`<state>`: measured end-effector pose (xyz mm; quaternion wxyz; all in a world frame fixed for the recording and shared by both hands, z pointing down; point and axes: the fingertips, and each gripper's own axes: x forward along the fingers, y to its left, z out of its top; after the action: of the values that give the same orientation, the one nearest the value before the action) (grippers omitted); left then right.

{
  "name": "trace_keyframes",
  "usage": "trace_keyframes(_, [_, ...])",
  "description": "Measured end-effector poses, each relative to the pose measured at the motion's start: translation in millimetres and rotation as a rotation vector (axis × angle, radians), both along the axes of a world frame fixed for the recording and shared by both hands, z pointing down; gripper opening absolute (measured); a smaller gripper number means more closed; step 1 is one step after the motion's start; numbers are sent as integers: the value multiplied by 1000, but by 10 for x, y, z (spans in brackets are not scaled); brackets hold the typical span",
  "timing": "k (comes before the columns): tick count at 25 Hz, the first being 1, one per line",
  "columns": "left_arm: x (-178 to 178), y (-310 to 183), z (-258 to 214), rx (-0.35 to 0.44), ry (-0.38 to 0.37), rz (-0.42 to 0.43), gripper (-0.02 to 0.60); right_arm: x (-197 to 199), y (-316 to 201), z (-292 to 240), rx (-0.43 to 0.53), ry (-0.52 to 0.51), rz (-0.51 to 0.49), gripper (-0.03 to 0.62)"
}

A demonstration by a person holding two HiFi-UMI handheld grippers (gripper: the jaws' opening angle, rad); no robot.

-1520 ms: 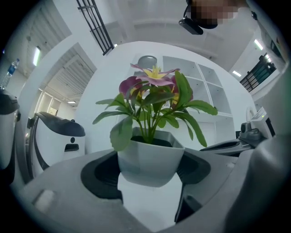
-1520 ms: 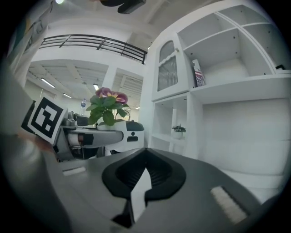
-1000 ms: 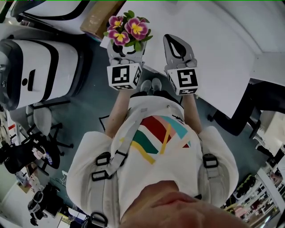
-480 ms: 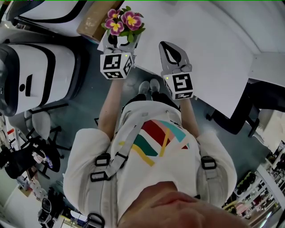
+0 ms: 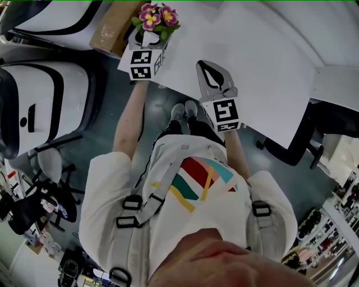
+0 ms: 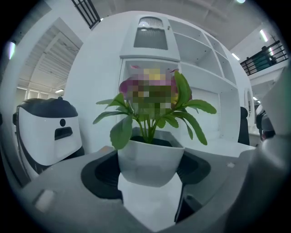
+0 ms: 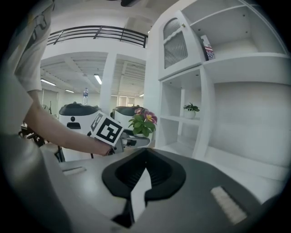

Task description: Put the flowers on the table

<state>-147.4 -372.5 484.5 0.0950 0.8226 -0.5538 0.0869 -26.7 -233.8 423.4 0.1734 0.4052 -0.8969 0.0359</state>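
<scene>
The left gripper has its jaws closed on a white pot. The dark pads press on both sides of the pot, which sits upright between them. Green leaves and pink-and-yellow flowers rise out of it. In the head view this gripper is at the upper left of the frame, with the flowers over the near left corner of the white table. Whether the pot's bottom touches the tabletop I cannot tell. In the left gripper view a pale surface shows just under the pot.

The right gripper is empty. Its jaws are together at the tips, and only a narrow slit shows further back. In the head view it lies right of centre in the upper half of the frame, over the table's near edge and well apart from the pot.

From the right gripper view, the left gripper's marker cube and the flowers show at centre left, at the end of a bare forearm. White shelves fill the right side, with a small plant on one of them.

Further out in the head view, a cardboard box lies just left of the flowers at the top edge. A large white machine stands at the left of the frame.
</scene>
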Motion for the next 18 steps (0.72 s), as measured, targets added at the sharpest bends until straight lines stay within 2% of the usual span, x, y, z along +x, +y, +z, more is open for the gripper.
trace_keyframes(5, [-44,-299,311,-65,46,10,353,101,-30,127,-41,43,10,-5])
trace_keyframes(9, [-157,-525,614,-124,-29,13,353,121,-89,220,-61,69,22,-5])
trace_keyframes(18, [-154,-913,1034,-205,-46,50,351,287,-163,369,-104,117,50,-5])
